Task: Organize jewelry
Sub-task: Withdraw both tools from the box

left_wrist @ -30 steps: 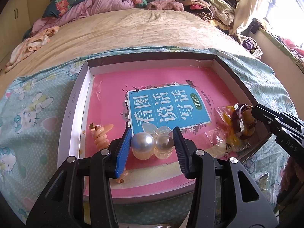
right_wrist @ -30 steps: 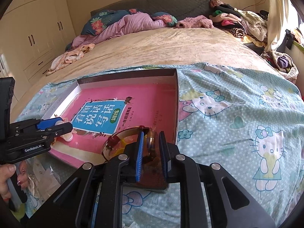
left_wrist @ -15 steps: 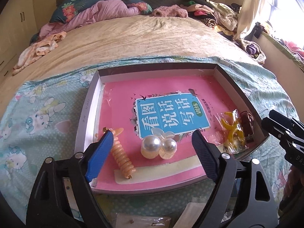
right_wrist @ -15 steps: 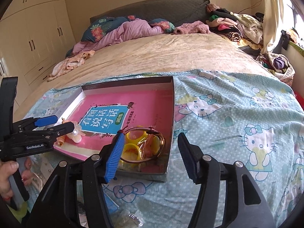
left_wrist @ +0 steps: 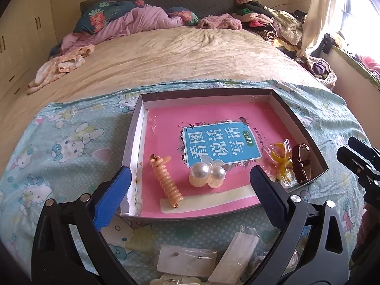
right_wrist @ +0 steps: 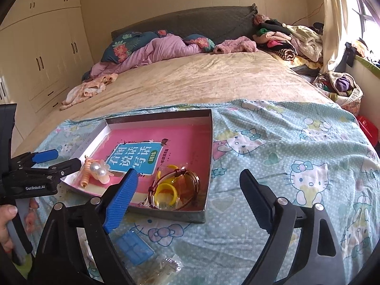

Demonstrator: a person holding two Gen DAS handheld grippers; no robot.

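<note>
my left gripper (left_wrist: 190,185) stands wide, its jaws having just been opening, and nothing is pinched: the pearl clip (left_wrist: 207,173) lies loose on the pink book cover, between the spread pads but clear of both. my right gripper (right_wrist: 187,197) has just been opening too and holds nothing; the brown bangle (right_wrist: 177,187) and the yellow rings in their crinkled clear bag (right_wrist: 166,191) sit in the near right corner of the tray (left_wrist: 298,123), at about eleven o'clock from those fingers.

from my left tongs the pearl clip is dead ahead at twelve o'clock. the ribbed peach spiral clip (left_wrist: 166,181) lies just beside it at about eleven, its long axis running from ten toward five, so i would judge a grip across its narrow width easiest. the left hand is the nearer one to both.

the pearls are glossy, round and hard on translucent petals. the tray is shallow cardboard. more carded pieces (left_wrist: 187,260) lie on the quilt at six o'clock.
</note>
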